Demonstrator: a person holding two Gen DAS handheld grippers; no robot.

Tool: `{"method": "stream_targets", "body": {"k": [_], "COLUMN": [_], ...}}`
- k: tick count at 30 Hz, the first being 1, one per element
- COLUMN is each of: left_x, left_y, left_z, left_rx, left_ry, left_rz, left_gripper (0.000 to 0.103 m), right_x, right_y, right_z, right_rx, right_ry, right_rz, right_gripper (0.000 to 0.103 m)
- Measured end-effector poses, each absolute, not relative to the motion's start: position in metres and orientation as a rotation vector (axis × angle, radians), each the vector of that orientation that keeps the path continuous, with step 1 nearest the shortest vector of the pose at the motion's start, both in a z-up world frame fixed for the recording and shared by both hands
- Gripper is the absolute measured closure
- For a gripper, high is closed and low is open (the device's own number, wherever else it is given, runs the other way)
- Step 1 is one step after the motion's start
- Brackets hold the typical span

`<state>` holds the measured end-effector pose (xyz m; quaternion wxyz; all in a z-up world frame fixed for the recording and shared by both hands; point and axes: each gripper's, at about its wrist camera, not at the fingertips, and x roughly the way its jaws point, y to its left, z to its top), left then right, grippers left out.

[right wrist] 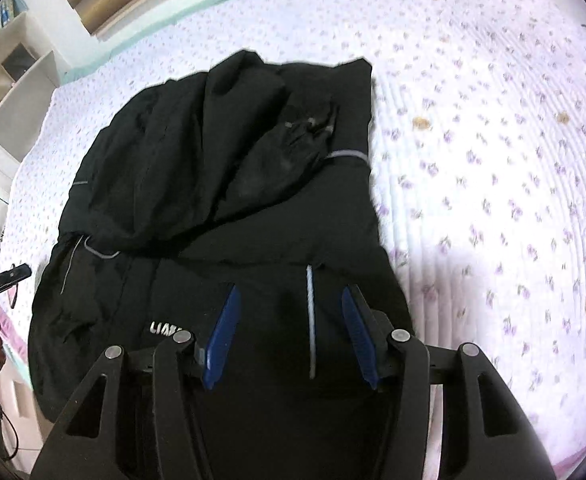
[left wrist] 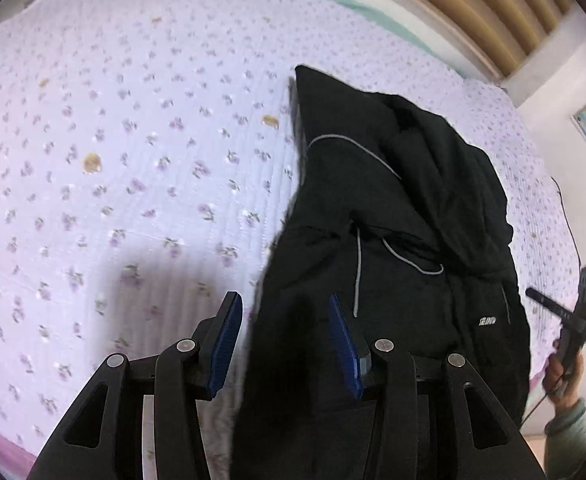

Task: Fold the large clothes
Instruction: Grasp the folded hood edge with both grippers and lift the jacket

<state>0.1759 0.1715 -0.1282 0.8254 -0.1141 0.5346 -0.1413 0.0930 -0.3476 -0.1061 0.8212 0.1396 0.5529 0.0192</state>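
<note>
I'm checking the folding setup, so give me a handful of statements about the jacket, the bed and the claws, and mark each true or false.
1. The black jacket lies on a floral bedspread. True.
2. The left claw is clamped on a sleeve. False: its pads stand apart with nothing pinched between them.
3. The jacket carries white lettering. True.
4. The bedspread is plain red. False: it is pale with small purple flowers.
5. The right claw hangs over the jacket with its pads apart. True.
</note>
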Motion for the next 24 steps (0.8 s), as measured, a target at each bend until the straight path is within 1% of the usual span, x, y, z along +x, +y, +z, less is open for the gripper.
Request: {"method": "stream_targets", "body": {"k": [1,2,4,11,16,20,24], "left_x": [0.172,0.171,0.168,0.145,0.113,0.099,0.093], "left_y": [0.161,0.163,0.168,0.18,0.186,0.189,0.187], "left_z": [-0.132,-0.133,-0.14,-0.171,-0.171,-0.173,-0.176], "left_rx": [-0.235,-0.235,-0.247,-0.259,-0.312,-0.32,-0.316], "left_ry": [1.127,1.124,1.13,1.183,1.108,1.125,1.168], "left_rz": [-0.305,-0.315,-0.346,-0.412,-0.453,-0.456,-0.505], "left_gripper": [0.056,0.052,0.047,0.047,0.047,0.047,0.046], "right_x": [0.093,0.092,0.088,0.048,-0.003,-0.035,-0.055], "right_y": [-0.349,-0.349,-0.349,-0.352,-0.356,-0.361,-0.373], "right_z": [-0.108,-0.109,-0.11,-0.114,-0.105,-0.103,-0.117], "right_rx": [0.289,0.284,0.276,0.29,0.304,0.269,0.383], "right_ry": [1.169,1.158,1.137,1.104,1.111,1.147,1.194], "right_rz": [0.038,0.04,0.049,0.058,0.027,-0.033,-0.023], "right_gripper": [0.047,0.047,0.046,0.046,0.046,0.045,0.045]}}
